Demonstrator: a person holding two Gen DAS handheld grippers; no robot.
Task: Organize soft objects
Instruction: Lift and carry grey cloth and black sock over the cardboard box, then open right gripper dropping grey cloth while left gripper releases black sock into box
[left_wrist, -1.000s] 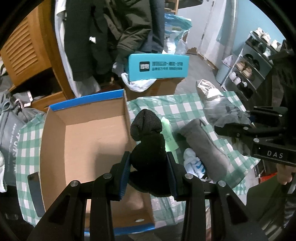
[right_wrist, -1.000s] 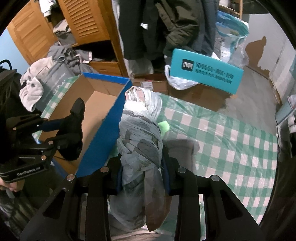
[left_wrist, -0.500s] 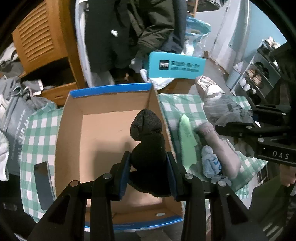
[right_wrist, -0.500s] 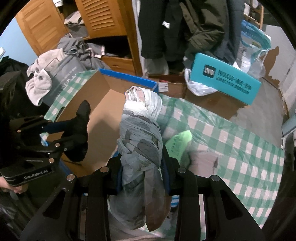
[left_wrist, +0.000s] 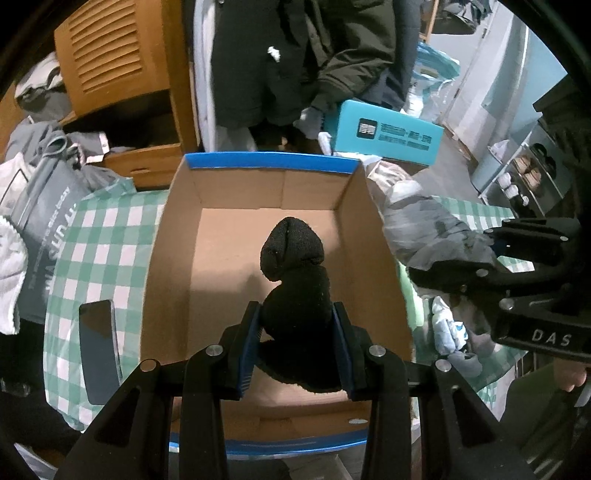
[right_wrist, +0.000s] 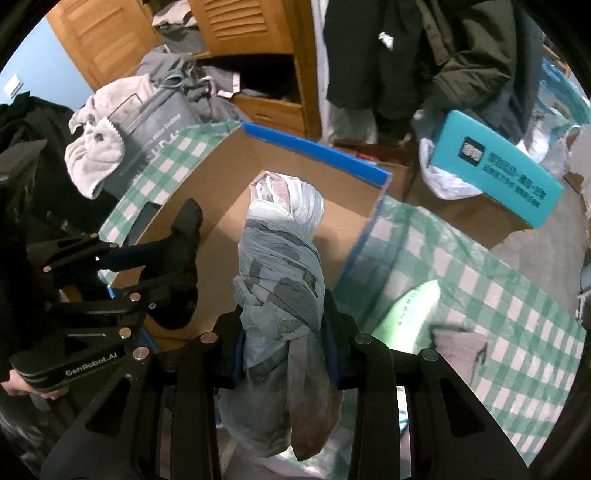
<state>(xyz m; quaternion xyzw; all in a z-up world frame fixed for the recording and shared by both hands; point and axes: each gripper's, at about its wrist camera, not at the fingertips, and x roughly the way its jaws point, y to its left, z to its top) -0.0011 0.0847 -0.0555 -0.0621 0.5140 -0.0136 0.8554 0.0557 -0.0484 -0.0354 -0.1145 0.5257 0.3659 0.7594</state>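
Observation:
My left gripper (left_wrist: 297, 325) is shut on a rolled black sock (left_wrist: 293, 273) and holds it above the open cardboard box (left_wrist: 173, 258) with a blue rim. My right gripper (right_wrist: 282, 332) is shut on a rolled grey bundle in clear plastic (right_wrist: 280, 258), held over the box's right wall (right_wrist: 364, 192). The right gripper and its bundle (left_wrist: 428, 229) also show at the right of the left wrist view. The left gripper with the black sock (right_wrist: 181, 254) shows at the left of the right wrist view. The box interior looks empty.
A green-checked cloth (right_wrist: 480, 295) covers the table. On it right of the box lie a green packet (right_wrist: 413, 310), a grey-pink roll (right_wrist: 458, 347) and a blue-white sock (left_wrist: 447, 328). A dark phone (left_wrist: 98, 343) lies left of the box. A teal box (left_wrist: 384, 133), hanging coats and wooden cabinets stand behind.
Both grippers have moved left over the box with their loads still held. The box now sits centred under the left gripper, and the right bundle has come over the box's right wall.

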